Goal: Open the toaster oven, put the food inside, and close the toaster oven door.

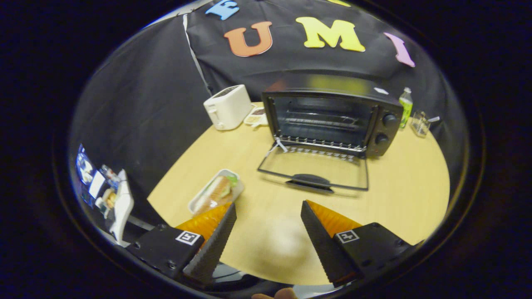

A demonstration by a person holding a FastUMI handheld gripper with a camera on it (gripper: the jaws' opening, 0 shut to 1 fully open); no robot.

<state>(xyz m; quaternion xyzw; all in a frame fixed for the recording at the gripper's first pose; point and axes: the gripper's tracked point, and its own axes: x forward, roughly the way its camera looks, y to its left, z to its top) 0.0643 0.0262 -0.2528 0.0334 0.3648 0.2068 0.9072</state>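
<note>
Now, going from left, we see the sandwich tray (216, 192) on the table (407, 195) just ahead of our left finger, the tongs (268, 216) spread wide and empty. Further right the toaster oven (332, 116) stands with its door (316, 170) dropped open. We judge that picking up the food comes next, so we should swing left and straddle the tray.

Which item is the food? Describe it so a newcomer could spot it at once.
Start at the black toaster oven on the round wooden table, its glass door folded down open. Nearer than the door, just ahead of the open gripper, lies the sandwich in a shallow white tray. Unlike the white toaster farther back, it lies low and flat.
</note>
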